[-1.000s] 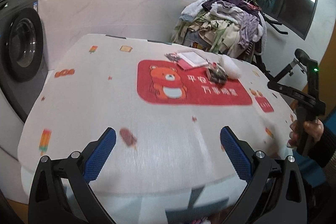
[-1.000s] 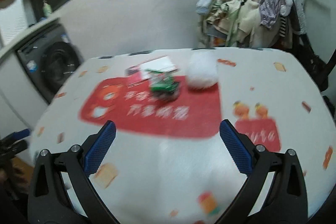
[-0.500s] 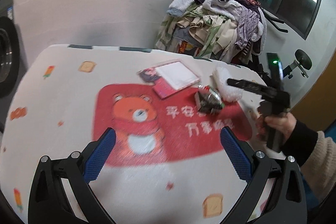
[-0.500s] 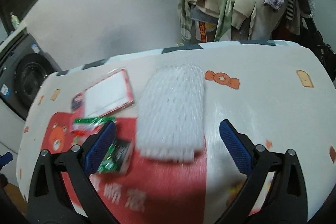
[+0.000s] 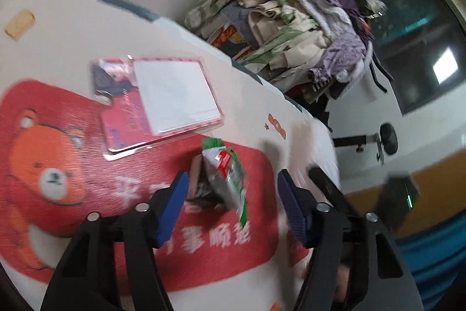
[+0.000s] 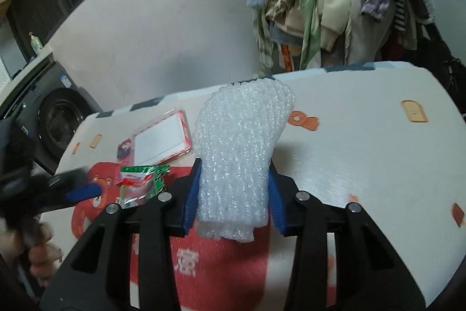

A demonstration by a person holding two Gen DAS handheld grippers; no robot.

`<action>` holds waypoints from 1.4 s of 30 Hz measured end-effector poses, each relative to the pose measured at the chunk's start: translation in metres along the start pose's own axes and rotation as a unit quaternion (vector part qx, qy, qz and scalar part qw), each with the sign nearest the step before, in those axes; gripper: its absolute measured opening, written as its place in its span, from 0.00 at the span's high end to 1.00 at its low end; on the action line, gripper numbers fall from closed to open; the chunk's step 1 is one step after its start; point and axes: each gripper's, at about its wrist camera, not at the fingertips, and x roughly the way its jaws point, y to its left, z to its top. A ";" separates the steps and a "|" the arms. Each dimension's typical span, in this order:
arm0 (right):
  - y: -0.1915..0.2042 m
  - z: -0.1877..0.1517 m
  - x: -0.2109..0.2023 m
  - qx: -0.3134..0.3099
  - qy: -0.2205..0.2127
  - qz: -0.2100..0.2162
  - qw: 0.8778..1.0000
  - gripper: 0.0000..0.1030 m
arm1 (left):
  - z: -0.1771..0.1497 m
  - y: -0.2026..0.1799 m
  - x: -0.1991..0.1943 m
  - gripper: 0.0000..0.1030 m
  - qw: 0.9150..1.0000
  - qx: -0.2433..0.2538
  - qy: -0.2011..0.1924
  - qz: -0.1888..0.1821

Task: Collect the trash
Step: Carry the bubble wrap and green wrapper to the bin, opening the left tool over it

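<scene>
Closing in: both grippers have dropped from a wide view of the table onto the trash within 1 second.
Left gripper (image 5: 230, 191): jaws spread but narrower than 0.5 s ago, straddling the snack wrapper (image 5: 225, 175) — blue pads on either side, the left one looks near or touching it, no pinch yet; the view is blurred.
Snack wrapper: crumpled green, red and silver, lying on the red bear mat (image 5: 58, 165), just in front of the clear pink-edged packet (image 5: 163, 98).
Clear packet: flat on the table (image 6: 364, 150), untouched, a likely later pick.
Bubble wrap (image 6: 241, 153): folded white wad, to the right of the wrapper, now between the right pads.
Right gripper (image 6: 231, 188): pressed onto the bubble wrap on both sides — 0.5 s ago its jaws were wide apart with the wad ahead of them.
Meaning: 1 piece looks secured and ready to lift; the left one needs to finish closing.
Risk: the thin wrapper may slide away under the pads.
</scene>
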 end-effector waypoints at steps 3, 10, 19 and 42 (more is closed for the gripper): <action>-0.003 -0.009 -0.022 0.006 -0.015 0.005 1.000 0.58 | 0.004 0.001 0.019 0.72 1.000 -0.018 0.009 0.011; 0.008 -0.046 -0.068 0.009 -0.036 0.009 0.999 0.58 | -0.017 -0.023 -0.005 0.90 0.997 0.072 -0.013 0.032; 0.039 -0.096 -0.118 0.009 -0.022 0.022 0.999 0.58 | -0.095 -0.043 -0.104 0.90 0.982 0.180 -0.031 0.045; 0.150 -0.214 -0.201 -0.083 0.041 0.027 0.995 0.58 | -0.286 0.007 -0.253 0.90 0.974 0.208 -0.043 0.083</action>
